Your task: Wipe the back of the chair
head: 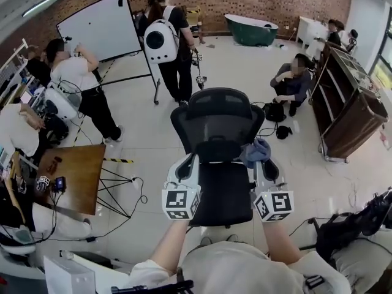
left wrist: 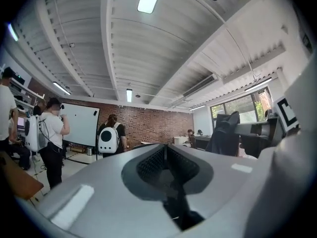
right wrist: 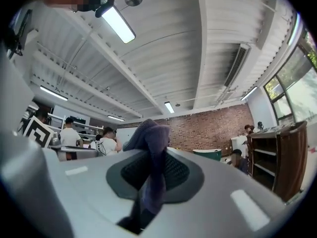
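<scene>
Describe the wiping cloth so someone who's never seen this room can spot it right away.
Find the black office chair mid-floor. At its right side, the right gripper is shut on the cloth. It's the only soft, crumpled blue-grey thing against the chair's black frame.

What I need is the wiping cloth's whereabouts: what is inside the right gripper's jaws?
A blue-purple cloth, pinched between the right gripper's jaws and bunching above them. Its lower end is covered by the jaws.

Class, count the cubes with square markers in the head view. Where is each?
2. One cube is on the left gripper, the other cube on the right gripper, at either side of the chair. None seems hidden.
</scene>
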